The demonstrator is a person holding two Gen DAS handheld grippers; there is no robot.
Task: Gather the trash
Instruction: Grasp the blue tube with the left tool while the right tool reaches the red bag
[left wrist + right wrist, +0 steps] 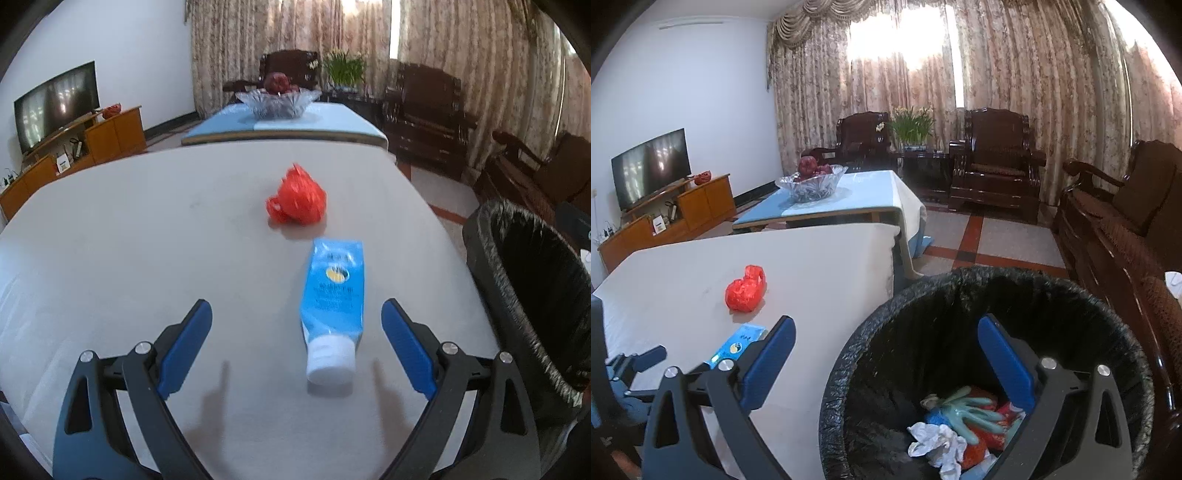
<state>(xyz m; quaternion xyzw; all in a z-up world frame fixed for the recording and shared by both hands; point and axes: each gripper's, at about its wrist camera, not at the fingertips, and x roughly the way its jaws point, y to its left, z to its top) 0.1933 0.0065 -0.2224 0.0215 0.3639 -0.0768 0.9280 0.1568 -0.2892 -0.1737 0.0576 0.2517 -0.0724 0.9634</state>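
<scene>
A blue tube with a white cap (333, 302) lies on the white table (147, 258), cap toward me. My left gripper (297, 314) stands open just before it, the tube lying between its fingers nearer the right one. Behind it sits a crumpled red plastic bag (297, 197). My right gripper (886, 332) hangs open and empty above the rim of the black-lined trash bin (1071, 295), which holds a pale green glove (967, 410), white crumpled paper (938, 443) and red scraps. The right wrist view also shows the red bag (746, 290) and the tube (738, 345).
The bin (524, 280) stands off the table's right edge. Beyond is a low table with a blue cloth and a glass fruit bowl (810, 182). Dark wooden armchairs (995, 166) line the curtained wall and right side. A TV (652, 166) on a wooden cabinet stands left.
</scene>
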